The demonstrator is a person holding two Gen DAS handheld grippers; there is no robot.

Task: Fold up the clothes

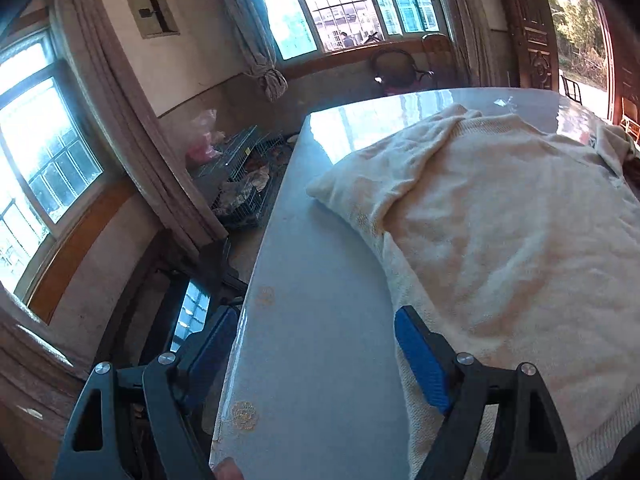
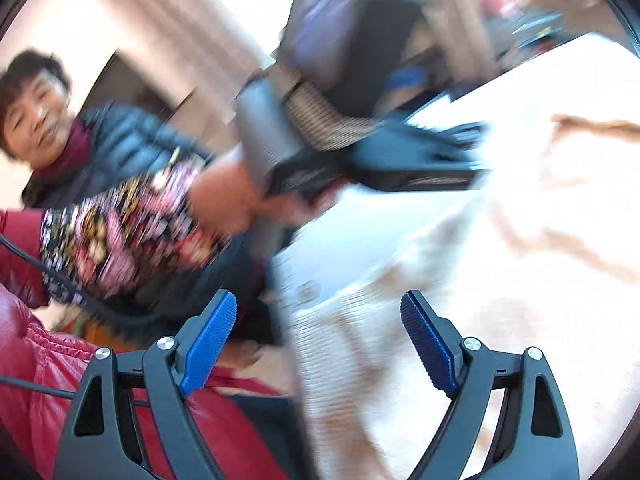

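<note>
Both claws wide open, nothing gripped, one cream sweater to fold.

We count one desk (image 1: 320, 320), and on it one cream sweater (image 1: 500, 240), spread flat with a sleeve folded across its far left corner and its near hem hanging off the desk's edge. Our left claw (image 1: 316, 352) hovers spread wide at the sweater's left side seam, holding nothing; our right claw (image 2: 320, 340) is spread just as wide over the sweater's hem, also empty, its view blurred. We judge the risks thus: the glossy desk could let the knit slide as we pull, or a claw could pinch one layer only, skewing the fold.
</note>
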